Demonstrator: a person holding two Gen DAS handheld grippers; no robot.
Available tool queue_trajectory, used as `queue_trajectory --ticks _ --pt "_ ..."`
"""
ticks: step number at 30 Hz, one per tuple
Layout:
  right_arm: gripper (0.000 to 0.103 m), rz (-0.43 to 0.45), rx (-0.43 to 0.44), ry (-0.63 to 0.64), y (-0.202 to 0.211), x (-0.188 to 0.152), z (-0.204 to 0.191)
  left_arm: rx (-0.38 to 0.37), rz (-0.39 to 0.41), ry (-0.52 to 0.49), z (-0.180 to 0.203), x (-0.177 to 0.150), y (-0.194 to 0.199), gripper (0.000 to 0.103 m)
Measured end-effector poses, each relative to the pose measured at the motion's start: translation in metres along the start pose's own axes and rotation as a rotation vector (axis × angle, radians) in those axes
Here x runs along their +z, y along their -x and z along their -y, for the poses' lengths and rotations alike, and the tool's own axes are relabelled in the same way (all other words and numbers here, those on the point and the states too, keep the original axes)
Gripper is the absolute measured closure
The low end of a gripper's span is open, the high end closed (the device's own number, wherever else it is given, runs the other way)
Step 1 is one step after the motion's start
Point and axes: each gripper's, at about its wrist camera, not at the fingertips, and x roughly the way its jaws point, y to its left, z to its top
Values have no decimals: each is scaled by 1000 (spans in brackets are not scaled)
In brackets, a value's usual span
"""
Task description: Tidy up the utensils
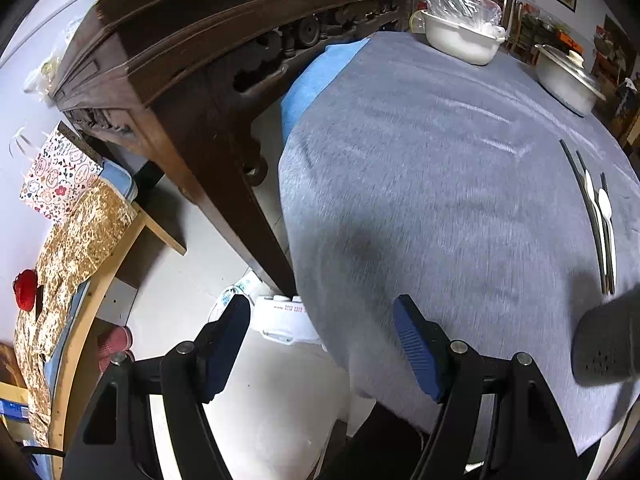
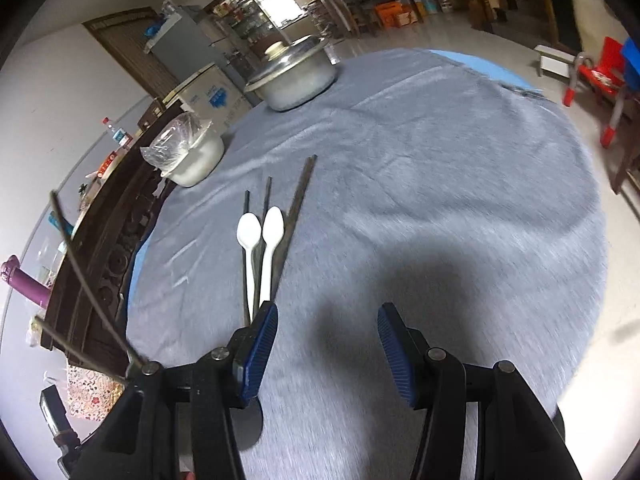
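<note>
Two white plastic spoons (image 2: 260, 248) lie side by side among several dark chopsticks (image 2: 298, 196) on the grey tablecloth (image 2: 420, 168). In the left wrist view the same spoons (image 1: 602, 208) and chopsticks (image 1: 580, 184) lie far to the right. My right gripper (image 2: 326, 344) is open with nothing between its blue pads; its left pad sits just over the near ends of the utensils. My left gripper (image 1: 322, 344) is open and empty, straddling the table's left edge, one finger over the floor.
A white bowl with a plastic bag (image 1: 462, 30) and a lidded metal pot (image 2: 294, 70) stand at the far side of the table. A dark carved wooden cabinet (image 1: 192, 64) stands close on the left. A white box (image 1: 284, 320) lies on the floor.
</note>
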Motion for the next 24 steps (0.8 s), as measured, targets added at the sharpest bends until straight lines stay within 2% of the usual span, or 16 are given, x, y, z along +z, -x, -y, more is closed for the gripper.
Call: queue_trajectory --ticks 6,13,18,21,24 --pt "47 -61 96 4 -44 35 -12 15 19 -9 10 22 -10 28" --pt "53 -106 119 46 -94 67 -35 15 51 0 20 55 -17 28" --pt "55 -127 111 70 -122 79 -46 14 92 -7 28 76 -18 28" --pt "57 -145 111 48 -135 82 -44 -22 96 -16 35 86 -23 28" --pt "58 -148 111 44 -143 84 -46 -93 135 -77 58 103 -28 28"
